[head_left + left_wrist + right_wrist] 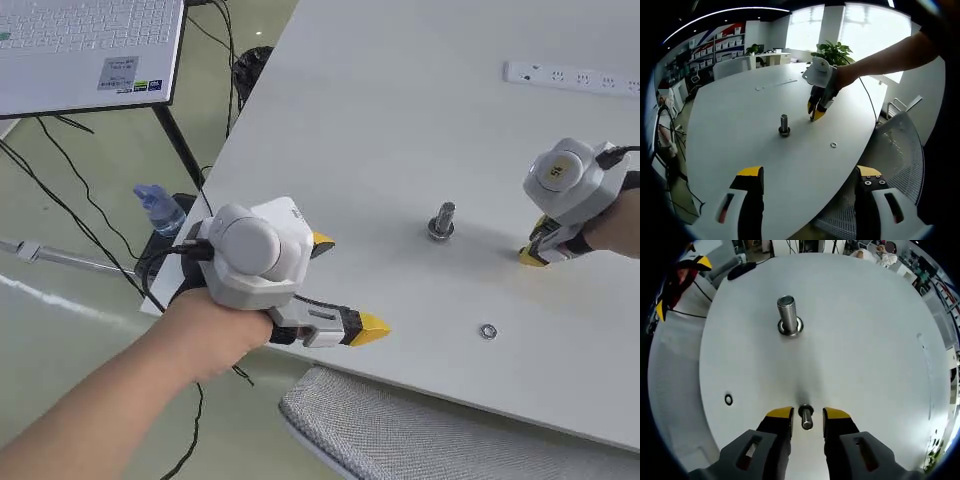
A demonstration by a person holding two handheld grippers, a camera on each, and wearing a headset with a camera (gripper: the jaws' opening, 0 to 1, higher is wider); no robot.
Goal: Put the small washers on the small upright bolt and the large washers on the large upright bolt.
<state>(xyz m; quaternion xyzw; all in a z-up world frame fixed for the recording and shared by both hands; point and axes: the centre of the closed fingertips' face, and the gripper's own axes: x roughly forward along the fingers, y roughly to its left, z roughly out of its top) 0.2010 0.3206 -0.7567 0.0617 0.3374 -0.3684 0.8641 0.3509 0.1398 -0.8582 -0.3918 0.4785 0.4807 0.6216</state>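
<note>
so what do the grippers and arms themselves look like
The two match. The left gripper and right gripper have rounded pale grey housings and dark grey jaws with yellow tips, and a black cable leaves each body. The right one carries a round pale disc with a small dark marking. Both forearms are bare.

laptop (90,50), power strip (572,78), water bottle (160,208), chair (400,425)
</note>
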